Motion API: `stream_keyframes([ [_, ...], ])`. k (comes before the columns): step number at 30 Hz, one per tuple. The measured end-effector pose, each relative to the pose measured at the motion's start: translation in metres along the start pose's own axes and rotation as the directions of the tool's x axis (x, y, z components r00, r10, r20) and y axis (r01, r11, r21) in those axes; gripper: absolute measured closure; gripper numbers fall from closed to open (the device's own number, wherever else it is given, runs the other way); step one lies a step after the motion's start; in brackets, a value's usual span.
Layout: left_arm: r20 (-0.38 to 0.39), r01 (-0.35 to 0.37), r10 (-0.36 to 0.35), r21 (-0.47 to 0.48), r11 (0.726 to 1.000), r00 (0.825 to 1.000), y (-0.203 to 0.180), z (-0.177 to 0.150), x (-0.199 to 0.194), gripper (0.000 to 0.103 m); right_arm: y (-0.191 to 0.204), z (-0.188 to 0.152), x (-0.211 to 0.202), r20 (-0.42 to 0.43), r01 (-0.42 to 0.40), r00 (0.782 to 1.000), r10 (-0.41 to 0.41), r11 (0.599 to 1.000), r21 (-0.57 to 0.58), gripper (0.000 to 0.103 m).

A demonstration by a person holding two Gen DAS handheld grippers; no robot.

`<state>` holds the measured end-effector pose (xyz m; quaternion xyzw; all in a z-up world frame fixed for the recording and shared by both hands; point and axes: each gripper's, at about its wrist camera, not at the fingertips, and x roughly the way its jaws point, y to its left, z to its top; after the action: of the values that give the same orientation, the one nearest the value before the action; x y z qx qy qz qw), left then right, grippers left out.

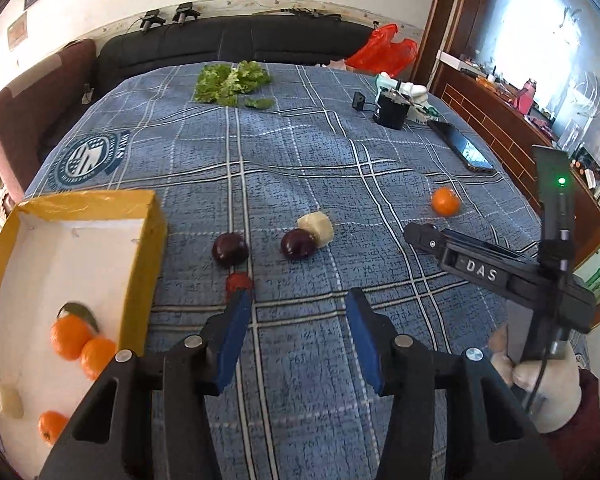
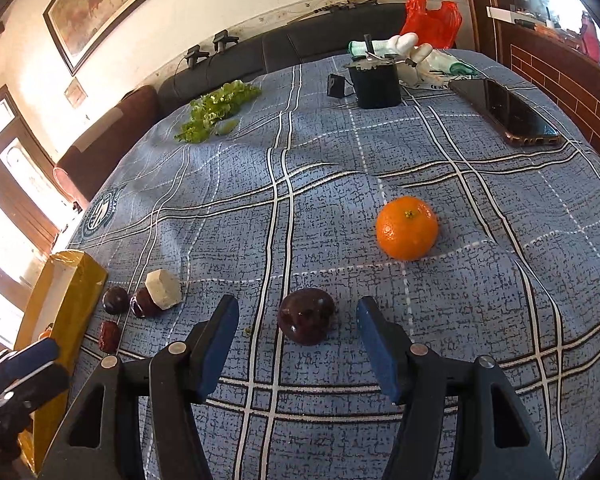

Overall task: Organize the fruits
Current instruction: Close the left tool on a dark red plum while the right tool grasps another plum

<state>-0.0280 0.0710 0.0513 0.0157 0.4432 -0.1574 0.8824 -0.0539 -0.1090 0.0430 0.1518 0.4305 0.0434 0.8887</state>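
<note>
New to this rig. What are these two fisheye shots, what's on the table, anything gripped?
No robot: a person holds a two-finger gripper in each hand, with a camera on each looking along its jaws. One shot is from the left gripper, one from the right gripper. On the blue plaid cloth lie dark plums, one between the right jaws, an orange, a red date, a pale peeled chunk, lettuce and a phone. The yellow box holds mandarins. Both jaws are open; nothing is gripped.
</note>
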Motion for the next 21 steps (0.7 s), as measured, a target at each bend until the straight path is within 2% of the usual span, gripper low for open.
stream_keyframes([
  [3, -0.016, 0.051, -0.050, 0.043, 0.998, 0.999, -0.004, 0.013, 0.022, 0.055, 0.004, -0.001, 0.000, 0.000, 0.019, 1.000, -0.019, 1.000, -0.023, 0.038],
  [4, -0.032, 0.067, -0.066, 0.055, 0.996, 0.997, -0.005, 0.018, 0.031, 0.055, 0.006, -0.002, 0.000, 0.000, 0.021, 1.000, -0.021, 0.999, -0.031, 0.044],
  [5, -0.048, 0.072, -0.069, 0.065, 0.995, 0.996, -0.005, 0.022, 0.040, 0.056, 0.007, -0.002, 0.001, -0.005, 0.026, 1.000, -0.026, 0.999, -0.039, 0.058],
  [7, -0.075, 0.062, -0.056, 0.082, 0.995, 0.996, -0.006, 0.029, 0.056, 0.069, 0.007, -0.003, 0.001, -0.003, 0.045, 0.999, -0.045, 0.998, -0.046, 0.069],
  [8, -0.087, 0.057, -0.049, 0.094, 0.994, 0.995, -0.007, 0.032, 0.063, 0.070, 0.006, -0.003, 0.001, -0.004, 0.044, 0.999, -0.044, 0.998, -0.044, 0.072],
  [10, -0.053, 0.010, -0.002, 0.147, 0.989, 0.999, -0.012, 0.035, 0.065, 0.070, 0.003, -0.002, 0.001, -0.005, 0.034, 0.999, -0.035, 0.999, -0.037, 0.072],
  [13, -0.054, -0.005, 0.015, 0.178, 0.984, 0.998, -0.014, 0.039, 0.068, 0.070, 0.003, -0.002, 0.002, -0.008, 0.030, 0.999, -0.031, 0.999, -0.041, 0.072],
  [16, -0.052, -0.018, 0.028, 0.180, 0.983, 0.998, -0.010, 0.042, 0.071, 0.070, 0.003, -0.001, 0.002, -0.010, 0.027, 1.000, -0.027, 0.999, -0.039, 0.072],
  [18, -0.046, -0.003, 0.011, 0.167, 0.986, 0.999, -0.007, 0.043, 0.072, 0.069, 0.003, -0.001, 0.002, -0.012, 0.023, 1.000, -0.024, 0.999, -0.036, 0.072],
  [21, -0.049, 0.000, 0.008, 0.162, 0.987, 0.999, -0.007, 0.043, 0.075, 0.057, 0.003, -0.002, 0.002, -0.012, 0.025, 1.000, -0.026, 0.999, -0.039, 0.071],
])
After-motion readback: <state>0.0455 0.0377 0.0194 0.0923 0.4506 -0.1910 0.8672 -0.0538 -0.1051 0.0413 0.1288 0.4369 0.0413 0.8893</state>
